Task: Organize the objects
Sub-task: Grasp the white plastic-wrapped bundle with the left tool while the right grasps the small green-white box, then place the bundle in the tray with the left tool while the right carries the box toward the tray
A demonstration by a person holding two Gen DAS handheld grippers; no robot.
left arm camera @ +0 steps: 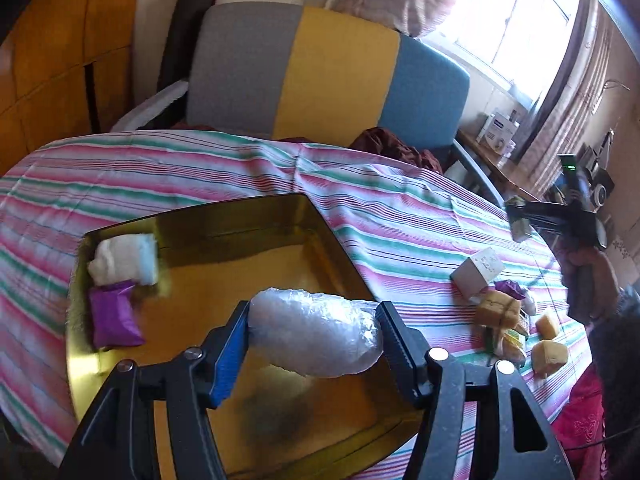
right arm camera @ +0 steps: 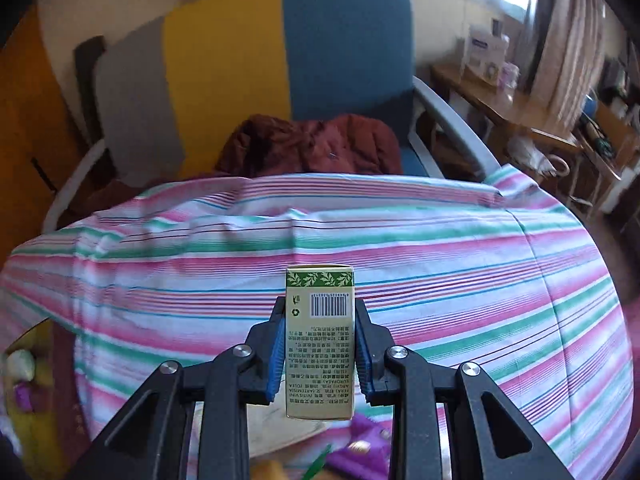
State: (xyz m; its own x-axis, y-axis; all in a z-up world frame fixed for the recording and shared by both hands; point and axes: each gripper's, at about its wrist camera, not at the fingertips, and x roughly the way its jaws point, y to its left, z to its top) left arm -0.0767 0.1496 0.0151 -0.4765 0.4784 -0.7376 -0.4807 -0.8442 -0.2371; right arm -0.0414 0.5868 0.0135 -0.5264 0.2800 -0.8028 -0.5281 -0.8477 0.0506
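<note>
Two loads mid-transfer: left gripper clamped on bag above tin, right gripper clamped on carton over cloth; next, lowering and release into tin.

A lived-in home room: a tricolour armchair beyond the striped-cloth bench, and a curtained window.

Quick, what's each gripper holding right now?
Left gripper: closed on a clear plastic-wrapped bundle.
Right gripper: closed on a small green-topped box.
</note>
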